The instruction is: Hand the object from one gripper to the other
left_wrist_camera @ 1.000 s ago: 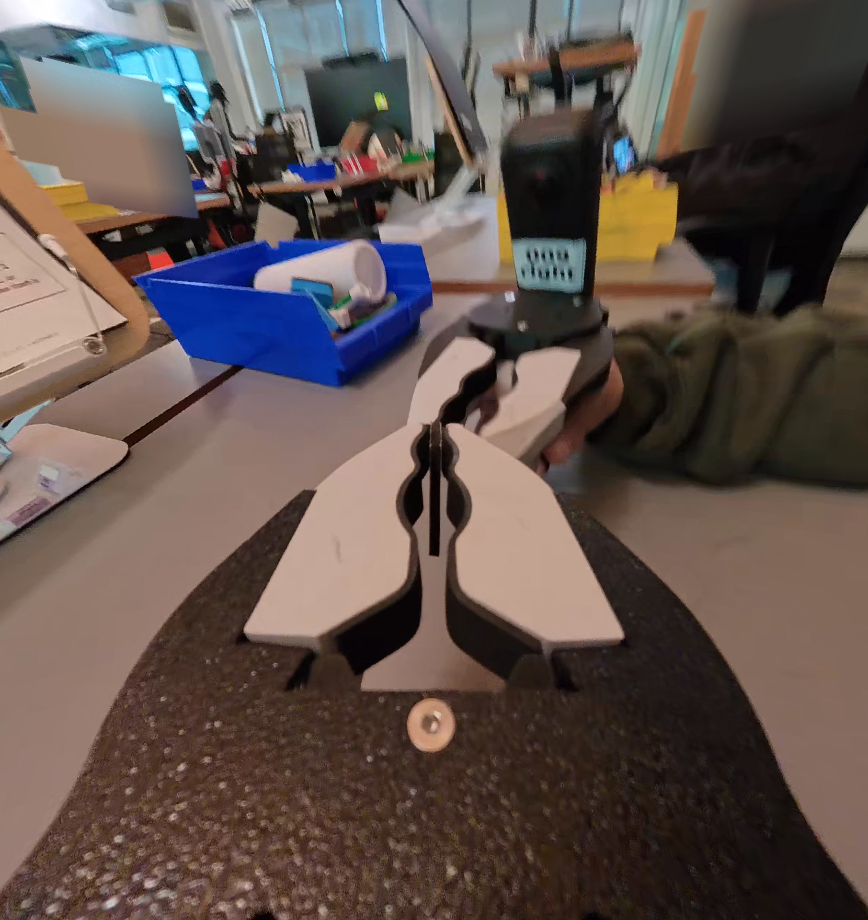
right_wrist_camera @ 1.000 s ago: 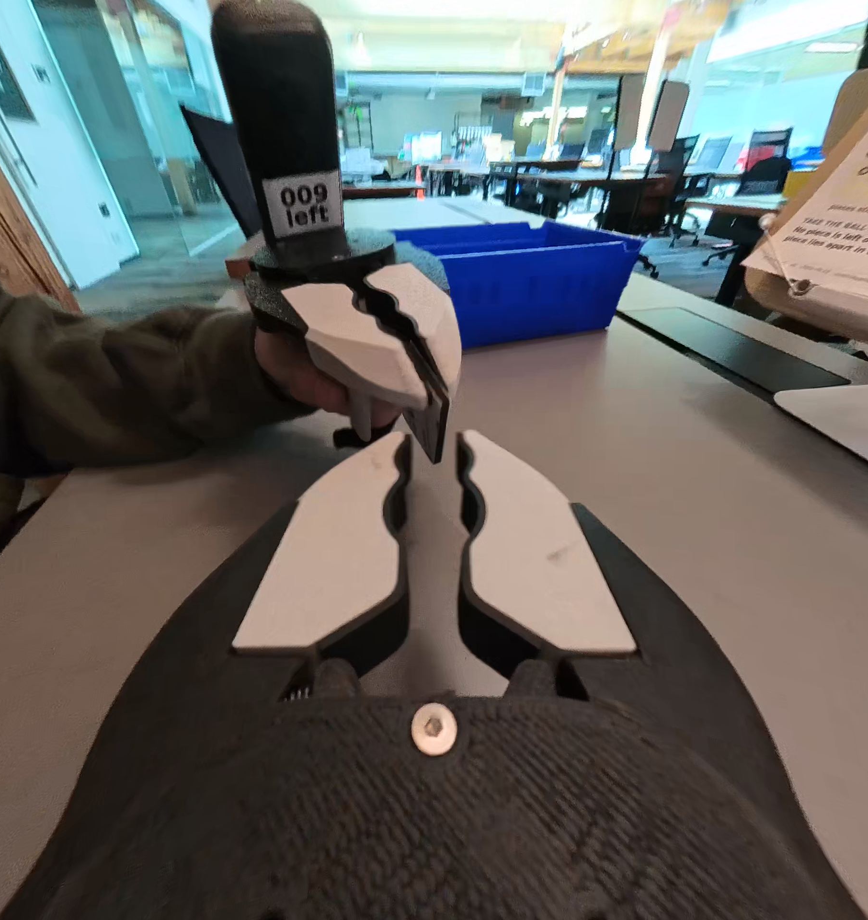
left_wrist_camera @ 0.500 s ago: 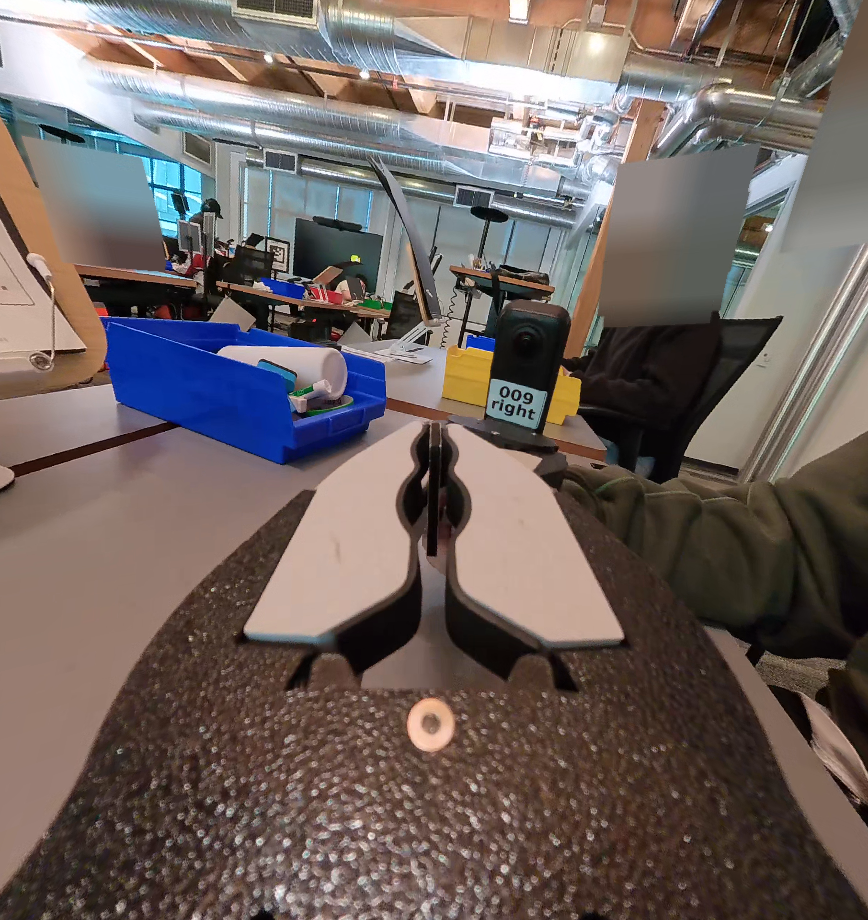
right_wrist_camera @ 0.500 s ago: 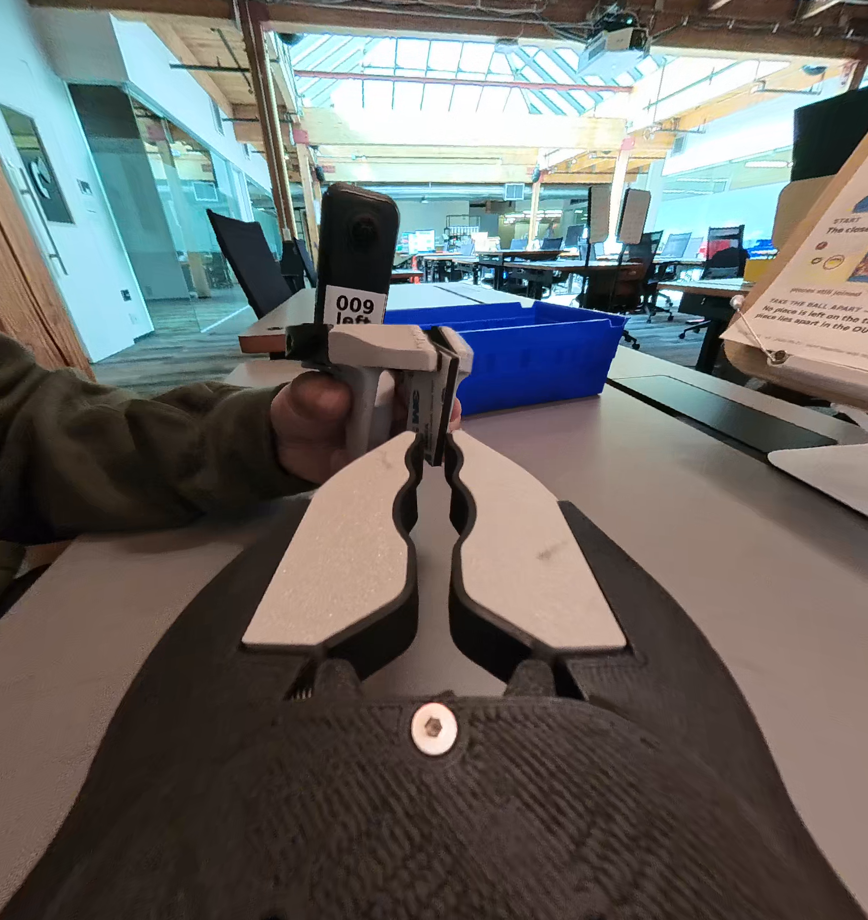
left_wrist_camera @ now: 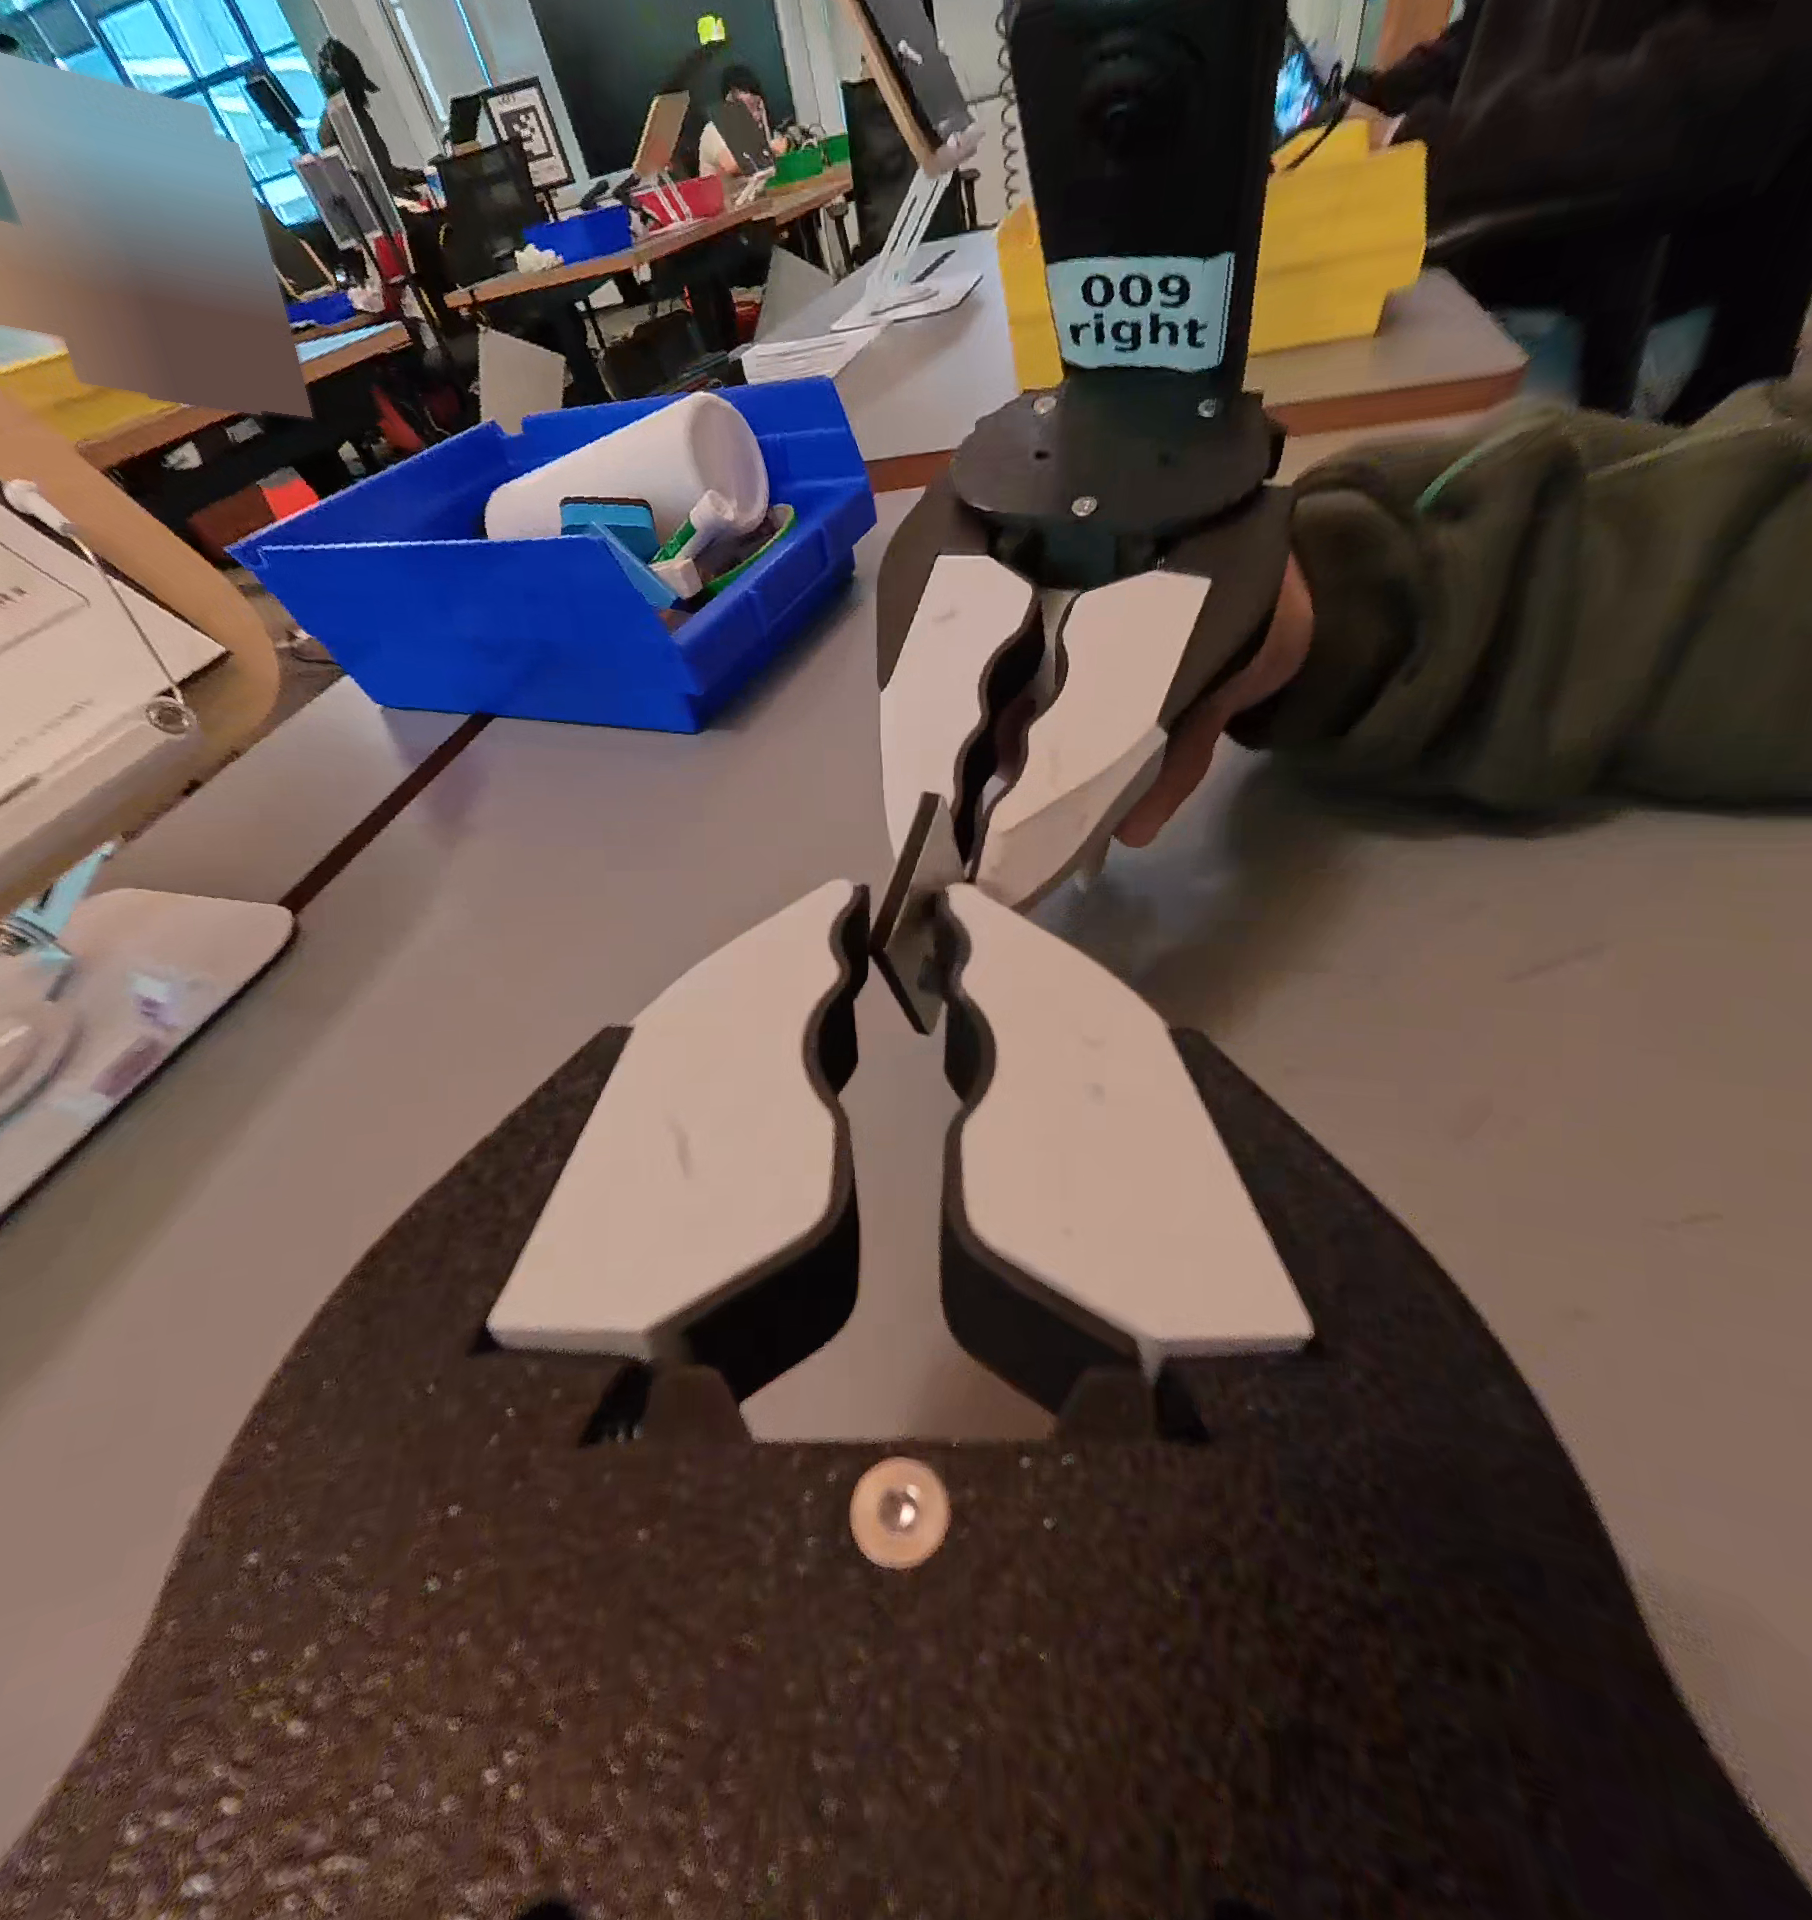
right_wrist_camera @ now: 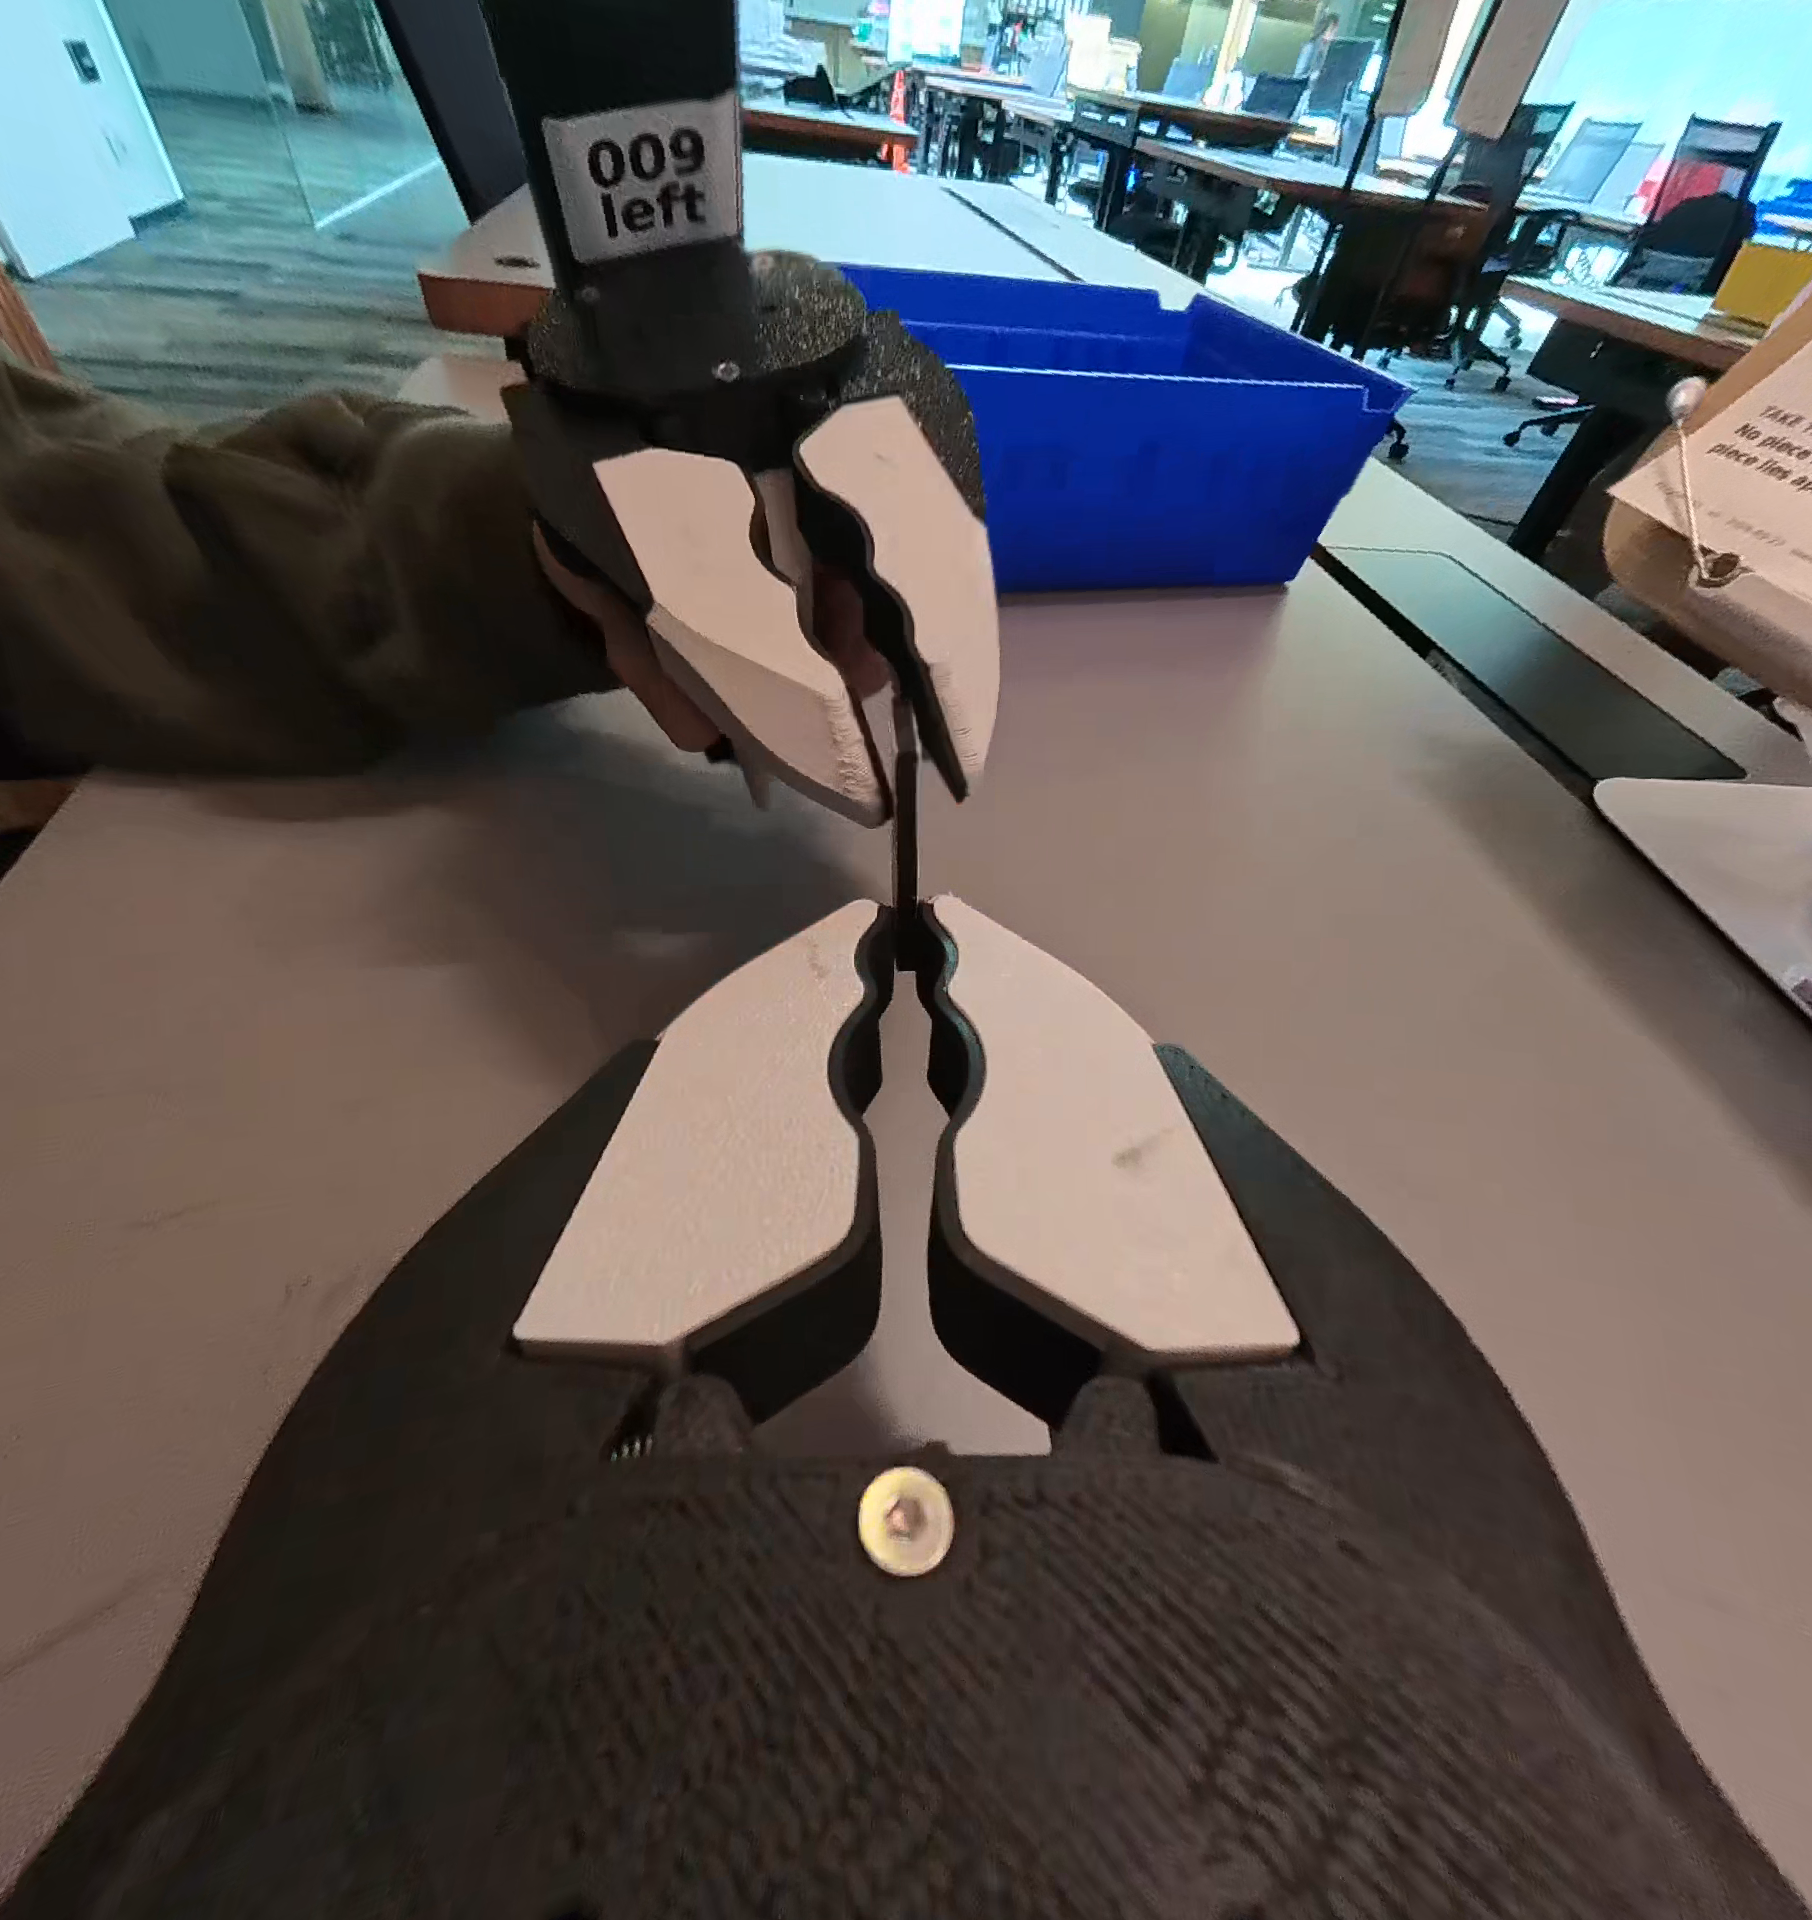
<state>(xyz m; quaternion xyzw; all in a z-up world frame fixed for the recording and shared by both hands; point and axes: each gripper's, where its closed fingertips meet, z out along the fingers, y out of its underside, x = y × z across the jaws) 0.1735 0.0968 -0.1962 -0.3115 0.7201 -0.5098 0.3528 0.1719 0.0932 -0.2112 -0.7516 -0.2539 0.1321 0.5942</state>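
A thin, flat black piece (left_wrist_camera: 897, 956) stands on edge between the two grippers above the grey table (left_wrist_camera: 1504, 1091). My right gripper (right_wrist_camera: 907, 920) is shut on its near end (right_wrist_camera: 907, 842). In the left wrist view the right gripper (left_wrist_camera: 969, 852) comes in from the far side, tilted down, pinching the piece at its fingertips. My left gripper (left_wrist_camera: 907, 904) has its jaws apart, with the piece's other end tilted loosely in the gap. In the right wrist view the left gripper (right_wrist_camera: 912, 784) hangs over the piece with its fingers spread. Green sleeves hold both grippers.
A blue bin (left_wrist_camera: 569, 613) with a white roll and small items stands at the back left; it also shows in the right wrist view (right_wrist_camera: 1141, 457). A sign on a stand (left_wrist_camera: 50, 623) is at the left edge. A yellow bin (left_wrist_camera: 1328, 239) sits on a farther table. My two grippers' fingertips are within a few centimetres of each other.
My left gripper, shut on the piece before, has opened. My right gripper, open a second ago, has closed on the piece. Both grippers have tilted down toward the table.
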